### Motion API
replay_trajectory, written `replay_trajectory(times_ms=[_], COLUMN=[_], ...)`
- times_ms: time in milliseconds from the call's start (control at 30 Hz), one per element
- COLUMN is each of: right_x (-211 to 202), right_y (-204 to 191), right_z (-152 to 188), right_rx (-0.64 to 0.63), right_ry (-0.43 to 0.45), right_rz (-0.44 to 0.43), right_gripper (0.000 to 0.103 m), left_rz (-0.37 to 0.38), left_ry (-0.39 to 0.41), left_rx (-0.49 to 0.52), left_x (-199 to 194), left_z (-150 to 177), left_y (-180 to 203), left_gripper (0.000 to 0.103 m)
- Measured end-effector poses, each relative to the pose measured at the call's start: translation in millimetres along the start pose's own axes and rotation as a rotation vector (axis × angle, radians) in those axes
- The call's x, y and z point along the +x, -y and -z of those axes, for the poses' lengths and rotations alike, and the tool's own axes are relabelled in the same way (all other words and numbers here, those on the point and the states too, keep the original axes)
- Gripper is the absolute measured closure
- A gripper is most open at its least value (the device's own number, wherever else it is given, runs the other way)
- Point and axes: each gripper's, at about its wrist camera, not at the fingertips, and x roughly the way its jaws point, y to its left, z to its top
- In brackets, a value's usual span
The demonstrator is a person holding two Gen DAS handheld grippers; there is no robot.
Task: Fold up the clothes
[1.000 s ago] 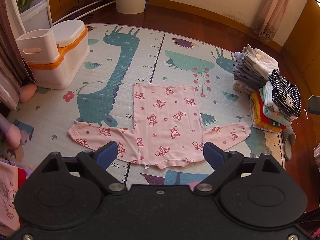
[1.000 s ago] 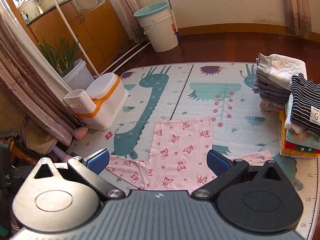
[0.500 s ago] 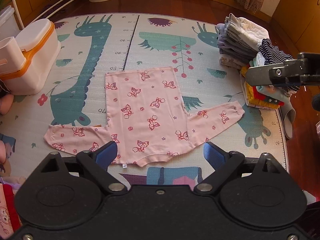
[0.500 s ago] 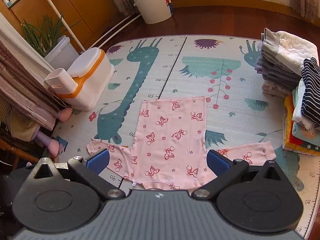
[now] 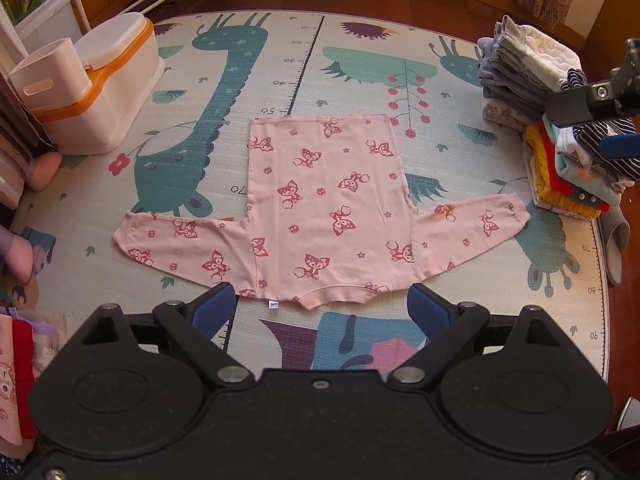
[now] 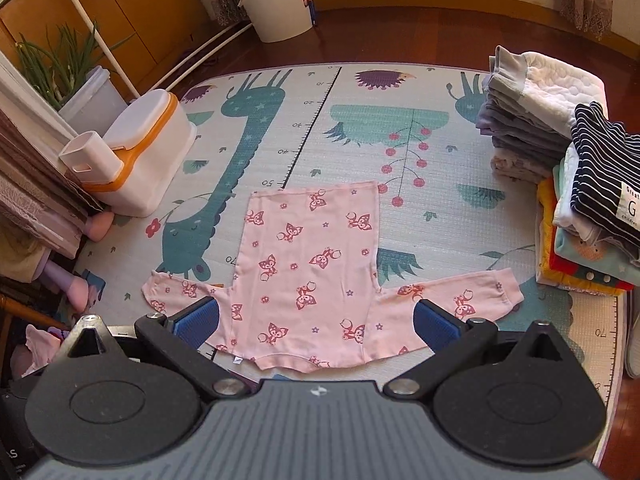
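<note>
Pink long-sleeved top printed with red foxes (image 5: 324, 208) lies flat on the animal-print play mat (image 5: 360, 64), neckline towards me and both sleeves spread wide. From my left wrist view, my left tool (image 5: 322, 308) hangs above the neckline with its blue pads well apart and nothing between them. A second ago this camera sat further back and more to the side; now the top is squarely ahead and nearer. At the right edge my right tool (image 5: 592, 100) has come into sight, in front of the stack of folded clothes (image 5: 520, 80); from here I cannot tell how its jaws stand.

From my right wrist view, the right tool (image 6: 316, 322) is also spread and empty, hovering over the collar end of the top (image 6: 308, 264), with one sleeve reaching out on each side. It too has dropped closer. The white and orange plastic potty (image 6: 148, 152) sits well off to the left.

I judge spreading finished, with folding, probably a sleeve first, about to start.
</note>
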Motion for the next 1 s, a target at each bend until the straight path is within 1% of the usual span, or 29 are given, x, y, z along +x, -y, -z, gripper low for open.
replay_trajectory(times_ms=[133,233,333,400,467,533,567,600,633,700,833,867,933,1000], right_x=[-8,-18,-25,-25,-21,-17,-15,-14,-15,-18,-28,-31,-34,-33], right_y=[24,48,72,82,88,87,87,87,86,82,71,68,64,63], right_z=[10,17,20,21,24,25,26,27,26,25,19,18,16,15], right_rx=[-0.024,0.003,0.059,0.073,0.043,0.008,-0.009,-0.019,-0.013,-0.01,0.01,0.014,0.004,-0.016], right_ry=[0.015,0.028,0.044,0.052,0.046,0.024,0.013,0.005,0.006,0.005,0.031,0.039,0.055,0.047], right_rz=[0.1,0.145,0.145,0.138,0.146,0.145,0.144,0.135,0.105,0.059,-0.025,-0.049,-0.093,-0.095], right_gripper=[0.0,0.0,0.0,0.0,0.0,0.0,0.0,0.0,0.0,0.0,0.0,0.0,0.0,0.0], left_rz=[0.002,0.01,0.03,0.039,0.048,0.029,0.039,0.053,0.06,0.06,0.028,0.019,0.009,0.023], left_ry=[-0.001,0.023,0.043,0.063,0.089,0.111,0.113,0.114,0.108,0.101,0.087,0.1,0.155,0.206], left_rx=[-0.031,-0.054,-0.091,-0.109,-0.111,-0.1,-0.095,-0.09,-0.092,-0.101,-0.119,-0.102,-0.06,-0.037], left_x=[-9,-20,-27,-28,-28,-26,-23,-20,-16,-11,-14,-17,-25,-27], left_z=[14,17,17,19,24,32,37,41,47,58,68,66,60,57], left_y=[4,3,-1,-3,-5,-6,-6,-7,-8,-9,-5,-2,3,4], left_gripper=[0.009,0.009,0.009,0.009,0.009,0.009,0.009,0.009,0.009,0.009,0.009,0.009,0.009,0.009])
